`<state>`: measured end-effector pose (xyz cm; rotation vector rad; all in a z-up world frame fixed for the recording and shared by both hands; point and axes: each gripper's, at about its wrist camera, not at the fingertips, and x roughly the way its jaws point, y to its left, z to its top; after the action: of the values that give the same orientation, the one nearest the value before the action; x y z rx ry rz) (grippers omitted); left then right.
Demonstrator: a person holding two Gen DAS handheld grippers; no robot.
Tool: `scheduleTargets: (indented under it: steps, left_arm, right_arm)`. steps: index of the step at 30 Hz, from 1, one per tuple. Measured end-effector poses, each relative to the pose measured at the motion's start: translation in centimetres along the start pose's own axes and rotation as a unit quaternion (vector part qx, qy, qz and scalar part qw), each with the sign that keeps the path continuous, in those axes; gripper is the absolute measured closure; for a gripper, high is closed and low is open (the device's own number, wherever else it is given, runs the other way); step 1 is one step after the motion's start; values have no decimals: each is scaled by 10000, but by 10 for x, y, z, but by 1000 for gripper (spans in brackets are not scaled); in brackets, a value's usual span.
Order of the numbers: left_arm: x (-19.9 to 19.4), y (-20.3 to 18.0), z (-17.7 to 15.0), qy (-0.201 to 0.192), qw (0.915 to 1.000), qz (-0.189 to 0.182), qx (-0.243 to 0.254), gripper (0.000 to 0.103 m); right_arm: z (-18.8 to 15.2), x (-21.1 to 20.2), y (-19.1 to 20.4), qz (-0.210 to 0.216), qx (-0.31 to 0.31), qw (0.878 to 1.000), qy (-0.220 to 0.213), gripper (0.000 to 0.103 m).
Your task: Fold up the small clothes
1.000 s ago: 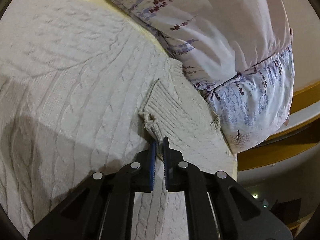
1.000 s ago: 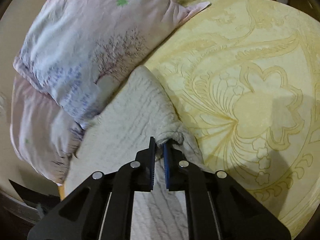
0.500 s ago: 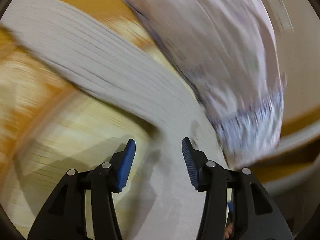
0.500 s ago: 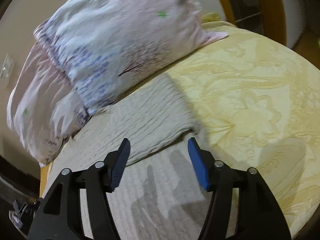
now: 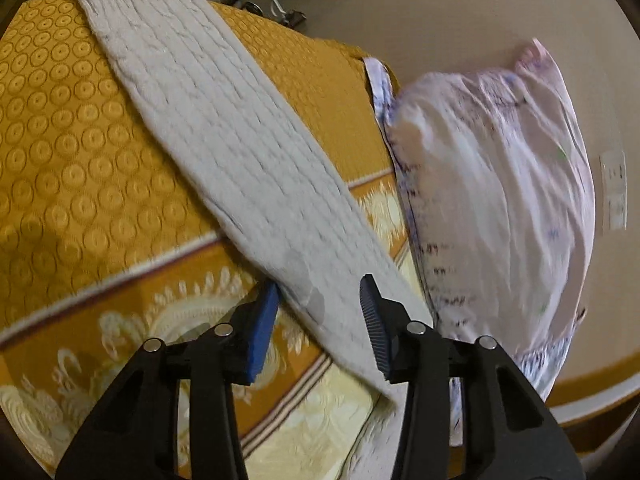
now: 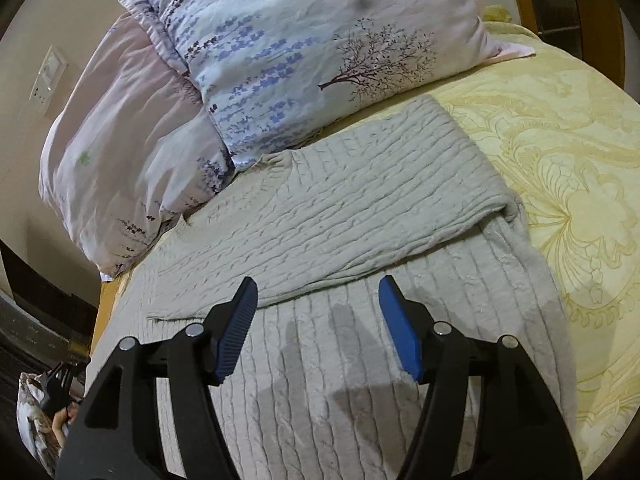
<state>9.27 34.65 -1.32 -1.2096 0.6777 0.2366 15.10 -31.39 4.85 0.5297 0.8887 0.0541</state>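
A cream cable-knit sweater (image 6: 360, 208) lies flat on the bed, its top part folded over the body, the fold edge running across just ahead of my right gripper (image 6: 318, 304). That gripper is open and empty, hovering above the sweater. In the left wrist view the sweater (image 5: 224, 132) shows as a long pale band across the bedspread. My left gripper (image 5: 318, 300) is open and empty, above the sweater's near edge.
Two floral pillows (image 6: 304, 48) (image 6: 120, 152) lie at the head of the bed, touching the sweater's far edge. The yellow patterned bedspread (image 6: 560, 152) spreads to the right. An orange patterned cover (image 5: 72, 152) lies left of the sweater. A beige wall (image 5: 440, 8) is behind.
Both grippers were shut on the sweater's folded part one second ago. Both have opened, let it go and pulled back; the left one has swung far to the side.
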Motion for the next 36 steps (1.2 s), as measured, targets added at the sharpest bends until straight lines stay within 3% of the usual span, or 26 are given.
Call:
scheduleTargets:
  steps: [6, 9, 13, 17, 21, 23, 25, 27, 29, 30, 31, 33, 36]
  left_arm:
    - [-1, 8, 16, -228, 9996, 115, -126, 71]
    - [-1, 4, 24, -383, 9991, 192, 26, 92]
    - [-7, -29, 19, -638, 9951, 207, 720, 97]
    - [-3, -91, -9, -576, 9842, -267, 1654, 97]
    - [23, -154, -65, -61, 9626, -820, 2580, 97]
    - [45, -180, -109, 460, 9432, -1103, 3099, 97]
    - [68, -196, -160, 1076, 9167, -1247, 3640, 97]
    - [92, -203, -213, 1700, 8833, -1212, 4197, 97]
    - [107, -201, -250, 2097, 8588, -1041, 4557, 96]
    - [112, -198, -259, 2197, 8521, -943, 4657, 96]
    - [114, -195, -263, 2257, 8485, -894, 4703, 96]
    - [109, -188, -259, 2302, 8522, -974, 4597, 91]
    - [89, -177, -235, 2195, 8642, -1158, 4376, 65]
  right_arm:
    - [0, -1, -3, 51, 1, 10000, -1, 38]
    - [0, -2, -4, 73, -31, 10000, -4, 38]
    - [2, -4, -6, 67, -65, 9999, -64, 38]
    - [3, -7, -10, 81, -42, 9999, -112, 37]
    - [3, -9, -13, 28, -58, 9999, -126, 37]
    - [2, -8, -16, -79, -76, 9999, -112, 37]
    - [2, -7, -18, -153, -74, 9998, -80, 37]
    - [2, -7, -19, -218, -104, 9997, -45, 37]
    - [3, -8, -16, -273, -209, 9994, -12, 37]
    - [3, -8, -14, -279, -263, 9993, 2, 37]
    - [4, -9, -10, -277, -360, 9990, 29, 37]
    - [7, -9, 1, -243, -587, 9979, 76, 37]
    - [12, -9, 31, -120, -1148, 9933, 108, 37]
